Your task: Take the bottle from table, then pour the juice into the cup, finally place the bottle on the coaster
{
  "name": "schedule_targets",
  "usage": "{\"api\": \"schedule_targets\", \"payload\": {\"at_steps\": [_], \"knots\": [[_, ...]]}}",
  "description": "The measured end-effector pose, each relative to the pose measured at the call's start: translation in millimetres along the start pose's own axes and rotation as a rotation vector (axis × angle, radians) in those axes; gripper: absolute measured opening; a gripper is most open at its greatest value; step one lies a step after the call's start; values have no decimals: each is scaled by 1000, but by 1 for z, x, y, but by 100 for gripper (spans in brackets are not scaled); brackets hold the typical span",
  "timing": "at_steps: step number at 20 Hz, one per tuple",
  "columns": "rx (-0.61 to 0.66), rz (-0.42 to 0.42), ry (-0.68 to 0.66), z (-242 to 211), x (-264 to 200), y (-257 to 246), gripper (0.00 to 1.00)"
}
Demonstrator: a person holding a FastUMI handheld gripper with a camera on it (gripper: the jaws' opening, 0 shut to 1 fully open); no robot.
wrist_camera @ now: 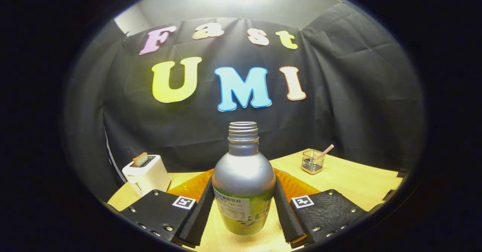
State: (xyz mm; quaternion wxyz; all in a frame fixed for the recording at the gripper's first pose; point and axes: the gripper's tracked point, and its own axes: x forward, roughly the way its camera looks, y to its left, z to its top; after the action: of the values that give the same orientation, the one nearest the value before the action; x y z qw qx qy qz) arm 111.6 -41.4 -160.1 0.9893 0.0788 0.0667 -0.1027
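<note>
Wooden table [350, 180] carries a toaster [145, 173] at ten o'clock, a wire holder [312, 161] with a straw [325, 150] at one; gripper [243, 210] fingers seemingly clamp the uncapped bottle [243, 184] upright, orange mat [297, 187] behind

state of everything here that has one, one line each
bottle: upright, cap off, held between the fingers
gripper: shut on the bottle, a finger pressing each side
toaster: upright on the table, a slice sticking up from its slot
holder: upright on the table, a straw leaning out of it
orange mat: flat on the table behind the bottle
</note>
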Motion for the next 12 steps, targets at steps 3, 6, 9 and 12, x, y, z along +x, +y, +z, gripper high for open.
{"api": "schedule_targets", "payload": {"at_steps": [3, 6, 9, 12], "knots": [[-53, 16, 10, -6, 9, 8, 78], [-56, 26, 20, -12, 10, 8, 78], [-45, 41, 22, -26, 19, 12, 78], [-57, 56, 25, -35, 26, 15, 78]]}}
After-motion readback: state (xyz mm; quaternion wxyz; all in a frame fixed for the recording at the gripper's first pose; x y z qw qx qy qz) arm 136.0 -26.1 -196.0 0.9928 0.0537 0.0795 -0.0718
